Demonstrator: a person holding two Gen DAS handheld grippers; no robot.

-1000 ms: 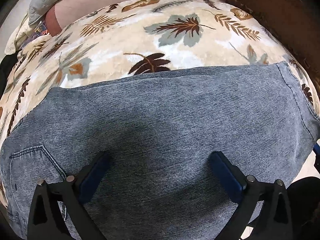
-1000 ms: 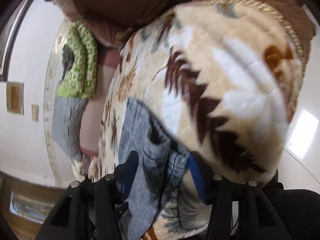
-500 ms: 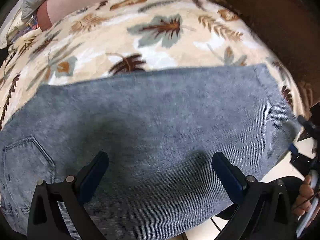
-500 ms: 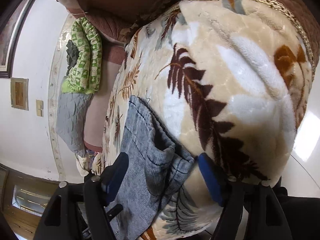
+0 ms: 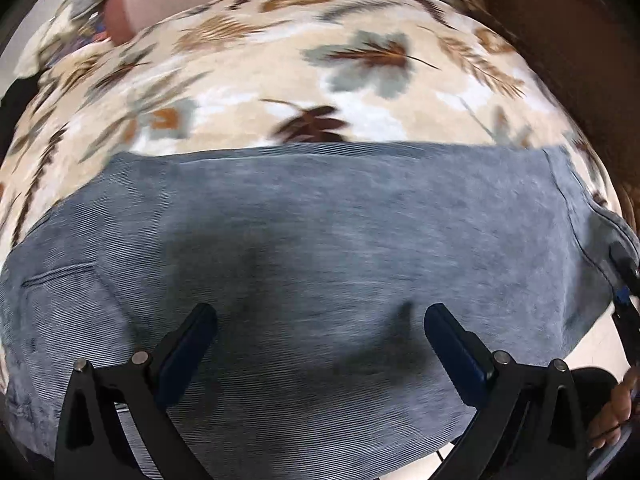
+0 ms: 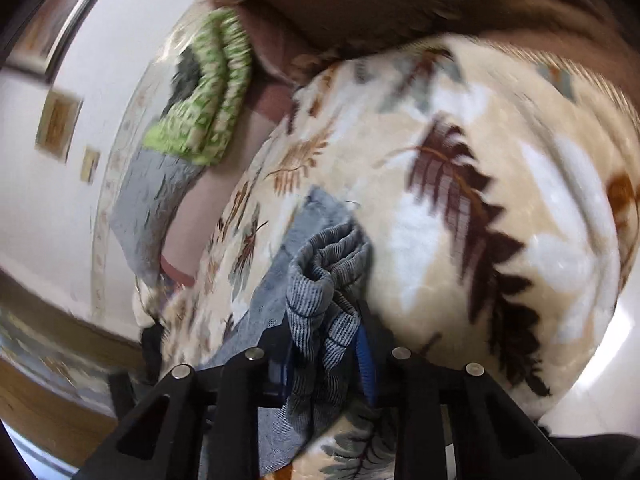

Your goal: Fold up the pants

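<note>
Blue-grey corduroy pants [image 5: 320,240] lie spread flat across a cream leaf-print blanket [image 5: 280,80]. A back pocket shows at the left. My left gripper [image 5: 320,344] is open, its fingers wide apart just above the cloth, holding nothing. In the right wrist view the pants' bunched end [image 6: 324,280] is pinched between the closed fingers of my right gripper [image 6: 326,356] at the blanket's [image 6: 480,220] edge. The right gripper also shows at the right edge of the left wrist view [image 5: 622,292].
A brown quilt [image 6: 400,0] lies at the far end of the bed. A green patterned cloth [image 6: 208,92] and a grey pillow [image 6: 148,192] rest by the white wall. Pale floor [image 6: 600,380] lies beyond the bed edge.
My right gripper was open around the pants' end and has now shut on it, bunching the cloth. My left gripper has stayed open above the pants, shifting slightly.
</note>
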